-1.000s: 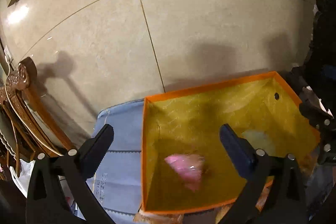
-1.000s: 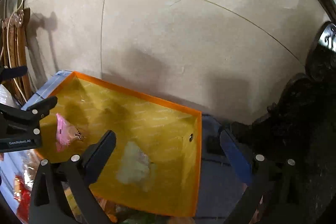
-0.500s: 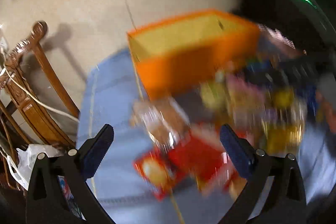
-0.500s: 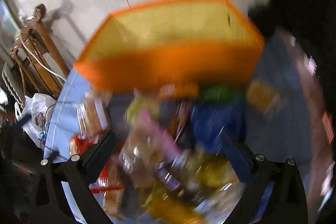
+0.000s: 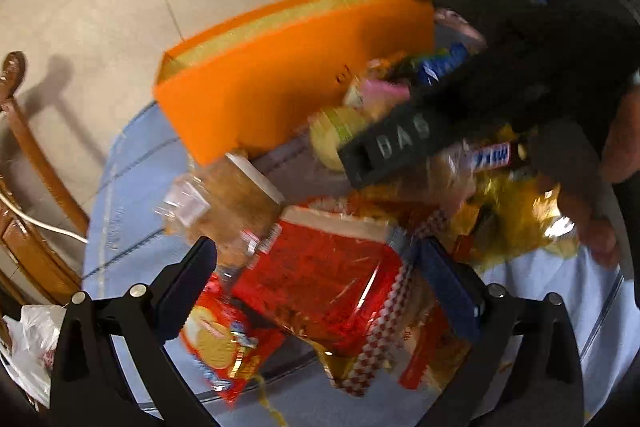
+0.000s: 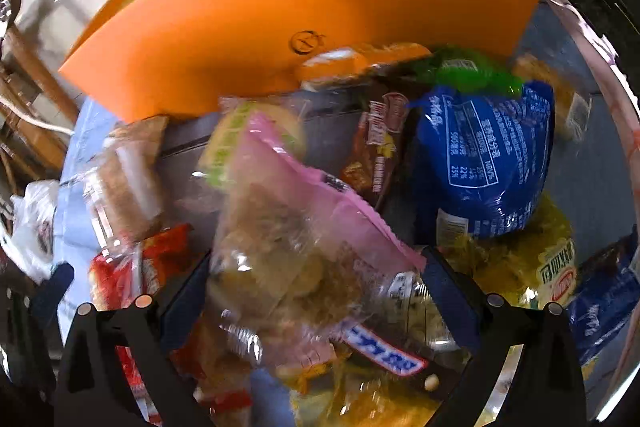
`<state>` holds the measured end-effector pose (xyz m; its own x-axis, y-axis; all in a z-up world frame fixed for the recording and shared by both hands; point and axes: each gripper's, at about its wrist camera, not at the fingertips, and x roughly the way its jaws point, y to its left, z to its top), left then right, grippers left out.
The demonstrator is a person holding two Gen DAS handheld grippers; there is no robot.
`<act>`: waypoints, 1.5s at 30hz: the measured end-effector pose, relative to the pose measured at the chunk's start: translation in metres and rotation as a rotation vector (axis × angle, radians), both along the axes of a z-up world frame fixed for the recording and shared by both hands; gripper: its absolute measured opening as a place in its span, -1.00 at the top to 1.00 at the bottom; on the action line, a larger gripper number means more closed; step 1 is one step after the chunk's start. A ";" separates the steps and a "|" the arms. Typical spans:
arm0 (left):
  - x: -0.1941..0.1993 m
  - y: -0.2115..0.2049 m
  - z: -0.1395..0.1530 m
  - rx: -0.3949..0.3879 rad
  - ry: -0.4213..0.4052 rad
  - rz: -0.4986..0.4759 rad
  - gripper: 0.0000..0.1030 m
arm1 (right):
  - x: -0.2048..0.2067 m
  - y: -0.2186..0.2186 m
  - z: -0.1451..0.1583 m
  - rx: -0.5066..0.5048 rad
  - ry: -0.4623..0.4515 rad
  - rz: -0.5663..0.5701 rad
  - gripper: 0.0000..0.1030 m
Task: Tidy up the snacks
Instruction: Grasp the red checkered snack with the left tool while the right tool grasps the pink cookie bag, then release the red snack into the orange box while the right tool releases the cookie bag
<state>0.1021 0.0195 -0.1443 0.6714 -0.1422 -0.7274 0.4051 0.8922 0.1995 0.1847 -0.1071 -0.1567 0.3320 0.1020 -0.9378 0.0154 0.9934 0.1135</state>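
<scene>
An orange box [image 5: 280, 79] with a yellow lining stands on the blue cloth at the back of a heap of snack packets. My left gripper [image 5: 316, 253] is open over a red packet [image 5: 316, 283], with a biscuit packet [image 5: 224, 343] just left of it. My right gripper [image 6: 318, 263] is open above a pink-edged clear packet [image 6: 296, 227] and a Snickers bar [image 6: 384, 351]. A blue bag [image 6: 488, 167], a green packet [image 6: 468, 75] and a yellow bag [image 6: 520, 267] lie to its right. The right gripper's black body [image 5: 396, 143] crosses the left wrist view. Neither gripper holds anything.
A carved wooden chair [image 5: 36, 147] and a white plastic bag [image 5: 28, 339] sit off the table's left edge. The blue tablecloth [image 5: 128, 179] shows bare to the left of the heap. A hand [image 5: 600, 195] grips the right tool. Pale floor tiles [image 5: 100, 11] lie beyond.
Both grippers have drawn back from above the box's inside and tipped down over the snack heap in front of it. Both stayed open.
</scene>
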 end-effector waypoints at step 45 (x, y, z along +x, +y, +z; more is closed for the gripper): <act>0.079 -0.004 0.203 -0.324 -0.175 0.280 0.59 | -0.002 -0.062 0.215 -0.043 -0.475 0.129 0.29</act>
